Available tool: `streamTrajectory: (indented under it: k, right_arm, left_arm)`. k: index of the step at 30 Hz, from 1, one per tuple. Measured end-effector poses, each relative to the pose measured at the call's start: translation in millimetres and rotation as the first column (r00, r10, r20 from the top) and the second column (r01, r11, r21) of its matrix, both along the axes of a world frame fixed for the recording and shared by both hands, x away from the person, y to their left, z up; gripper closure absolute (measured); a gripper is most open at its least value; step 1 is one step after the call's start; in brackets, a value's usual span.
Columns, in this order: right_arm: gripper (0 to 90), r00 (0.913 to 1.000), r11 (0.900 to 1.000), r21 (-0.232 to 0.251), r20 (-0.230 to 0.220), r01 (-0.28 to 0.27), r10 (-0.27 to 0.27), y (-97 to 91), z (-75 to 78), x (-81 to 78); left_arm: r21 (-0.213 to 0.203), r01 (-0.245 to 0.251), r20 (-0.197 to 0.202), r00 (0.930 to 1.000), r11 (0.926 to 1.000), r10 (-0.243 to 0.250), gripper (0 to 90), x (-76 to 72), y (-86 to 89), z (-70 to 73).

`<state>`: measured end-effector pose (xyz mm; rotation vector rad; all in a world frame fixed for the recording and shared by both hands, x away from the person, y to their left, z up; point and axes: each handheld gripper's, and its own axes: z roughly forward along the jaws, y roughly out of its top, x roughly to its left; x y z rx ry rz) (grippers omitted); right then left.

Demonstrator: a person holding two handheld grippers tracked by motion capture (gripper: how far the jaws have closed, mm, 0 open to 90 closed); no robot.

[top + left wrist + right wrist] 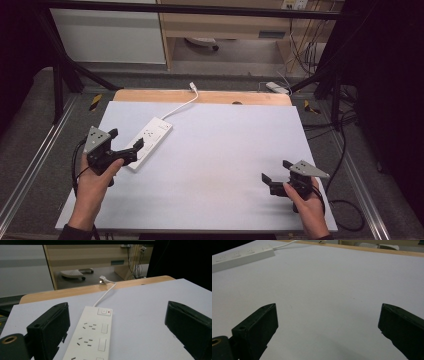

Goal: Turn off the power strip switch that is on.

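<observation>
One white power strip (148, 141) lies unobstructed on the bench (215, 165), its near end between the wide-open, empty left tool (126, 145).

Two black jaws of the right hand-held gripper (328, 332) rise from the lower left and lower right corners of the frame, set wide apart with nothing between them. Behind them spreads a pale surface (332, 287). In the upper left corner lies a white power strip (239, 257), its white cord (287, 243) running toward the top edge. A wooden strip (372, 249) borders the surface along the top right.
</observation>
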<state>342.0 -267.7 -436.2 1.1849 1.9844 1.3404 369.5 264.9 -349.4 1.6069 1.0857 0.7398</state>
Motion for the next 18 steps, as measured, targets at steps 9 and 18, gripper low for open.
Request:
streamTrajectory:
  k: [9,18]
  right_arm:
    - [3.1,1.0000,1.0000,-0.003,-0.007,-0.005,0.005,0.8,-0.8,0.6]
    - [3.0,1.0000,1.0000,-0.005,-0.007,-0.005,0.005,0.9,-0.9,0.6]
  left_arm:
    - [0.011,-0.010,-0.023,0.9997,0.9999,0.010,12.6,7.0,-0.2,-8.8]
    - [0.027,-0.012,-0.044,0.9989,0.9996,0.013,24.7,10.5,0.7,-17.0]
